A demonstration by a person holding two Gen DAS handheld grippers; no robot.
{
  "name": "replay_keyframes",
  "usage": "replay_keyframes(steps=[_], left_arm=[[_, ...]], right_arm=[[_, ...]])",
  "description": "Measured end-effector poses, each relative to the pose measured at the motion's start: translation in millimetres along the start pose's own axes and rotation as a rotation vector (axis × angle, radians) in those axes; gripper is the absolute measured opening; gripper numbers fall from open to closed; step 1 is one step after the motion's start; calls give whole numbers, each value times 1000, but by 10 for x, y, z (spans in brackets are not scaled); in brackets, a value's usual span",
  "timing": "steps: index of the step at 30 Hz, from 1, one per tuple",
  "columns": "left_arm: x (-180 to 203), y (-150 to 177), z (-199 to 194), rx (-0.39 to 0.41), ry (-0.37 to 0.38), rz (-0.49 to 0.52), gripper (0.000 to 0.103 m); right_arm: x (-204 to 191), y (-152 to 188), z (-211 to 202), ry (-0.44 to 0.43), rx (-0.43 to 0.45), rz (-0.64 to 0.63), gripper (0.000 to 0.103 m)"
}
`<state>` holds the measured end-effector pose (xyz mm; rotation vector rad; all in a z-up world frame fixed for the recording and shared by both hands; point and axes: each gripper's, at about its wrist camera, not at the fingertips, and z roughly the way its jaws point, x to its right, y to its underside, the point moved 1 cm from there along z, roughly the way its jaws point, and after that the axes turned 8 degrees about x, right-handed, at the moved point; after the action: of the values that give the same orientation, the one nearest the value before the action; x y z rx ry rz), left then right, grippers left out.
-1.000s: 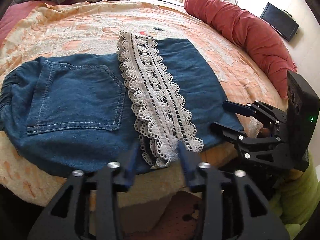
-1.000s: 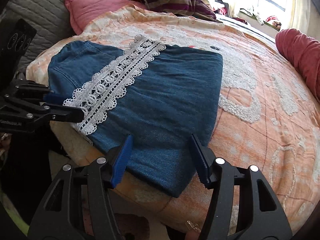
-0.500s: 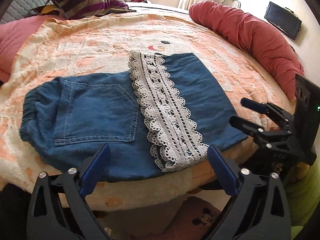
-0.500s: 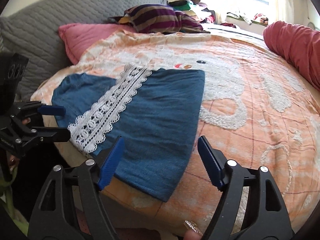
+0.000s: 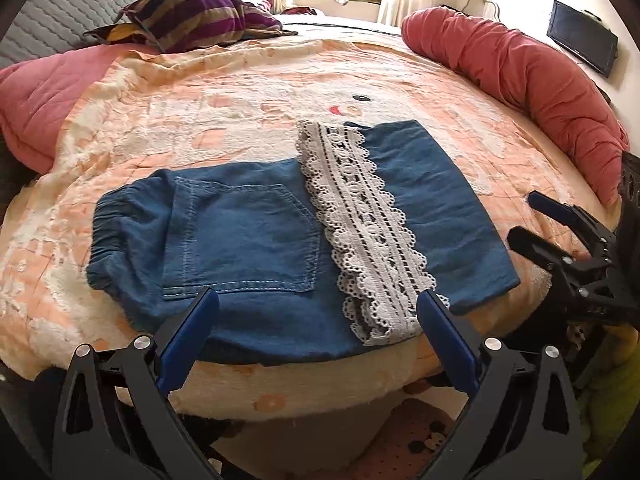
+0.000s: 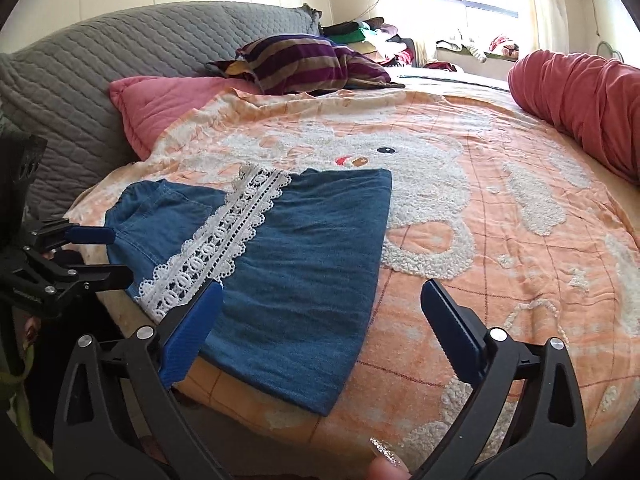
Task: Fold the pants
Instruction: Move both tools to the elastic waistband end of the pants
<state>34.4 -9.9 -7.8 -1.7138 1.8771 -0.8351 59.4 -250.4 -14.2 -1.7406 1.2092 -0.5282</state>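
Note:
Blue denim pants (image 5: 248, 240) lie folded flat on the bed near its front edge, back pocket up, with a white lace hem band (image 5: 372, 232) lying across the middle. They also show in the right wrist view (image 6: 304, 264), with the lace (image 6: 224, 244) to the left. My left gripper (image 5: 316, 320) is open and empty, held just off the bed's edge in front of the pants. My right gripper (image 6: 320, 312) is open and empty above the pants' right part. Each gripper shows in the other's view: the right one (image 5: 532, 220), the left one (image 6: 108, 252).
The bed has an orange and white blanket (image 5: 248, 112). A red bolster (image 5: 520, 80) lies along the right side. A striped cushion (image 5: 200, 16) and a pink pillow (image 6: 168, 100) lie at the back. A grey quilted headboard (image 6: 80, 64) stands on the left.
My left gripper opened, let go of the lace hem and drew back from the bed. My right gripper also widened and pulled back. The pants lie still.

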Motion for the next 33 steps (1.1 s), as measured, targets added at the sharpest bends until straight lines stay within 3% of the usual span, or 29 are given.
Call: replay_keyframes(steps=[17, 33], left_arm=[[-584, 11, -298, 78, -50, -119, 98], [-1377, 247, -215, 71, -38, -343, 98]], right_arm=[[-451, -364, 20, -84, -9, -46, 94], [-1262, -956, 734, -257, -119, -184, 94]])
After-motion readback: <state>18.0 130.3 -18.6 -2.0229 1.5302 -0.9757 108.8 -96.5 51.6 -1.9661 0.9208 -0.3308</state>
